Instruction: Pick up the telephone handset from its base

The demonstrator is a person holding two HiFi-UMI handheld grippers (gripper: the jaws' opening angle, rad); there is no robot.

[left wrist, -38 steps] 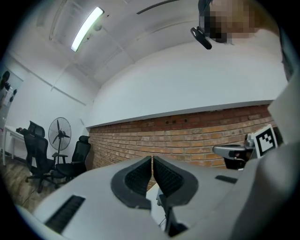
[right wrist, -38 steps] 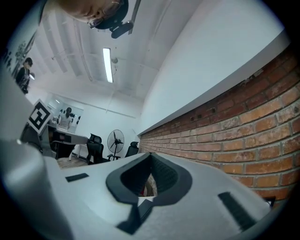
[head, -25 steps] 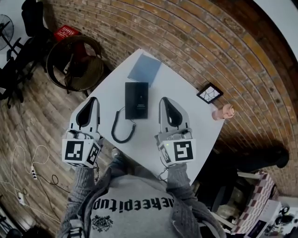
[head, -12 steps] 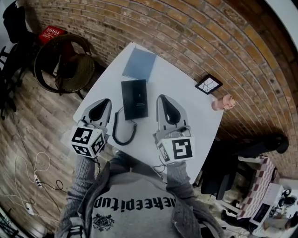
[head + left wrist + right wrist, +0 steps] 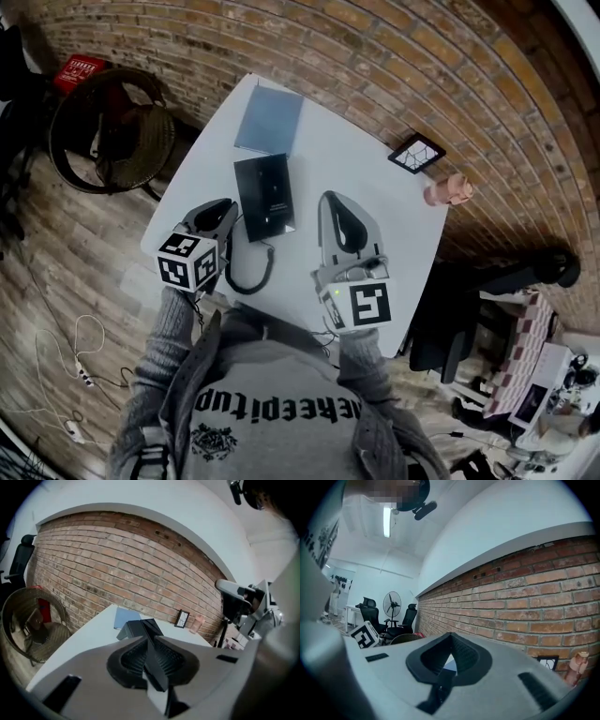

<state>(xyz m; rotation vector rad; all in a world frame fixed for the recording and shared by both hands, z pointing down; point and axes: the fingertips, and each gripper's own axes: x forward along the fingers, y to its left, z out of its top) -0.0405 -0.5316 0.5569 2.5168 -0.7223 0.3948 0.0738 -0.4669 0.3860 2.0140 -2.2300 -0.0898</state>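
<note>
Black telephone [image 5: 265, 195] central on white table [image 5: 375, 202], left gripper [image 5: 228, 206] clenched just beside it, right gripper [image 5: 329, 198] clenched, apart.

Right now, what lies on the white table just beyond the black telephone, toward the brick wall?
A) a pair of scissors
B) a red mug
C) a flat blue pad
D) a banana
C: the head view shows a flat blue pad lying just past the telephone on the table.

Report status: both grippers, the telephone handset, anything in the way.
Left gripper shut, empty, just left of the handset. Right gripper shut, empty, to its right. Handset on its base, not gripped. Coiled cord lies between the grippers.
</note>
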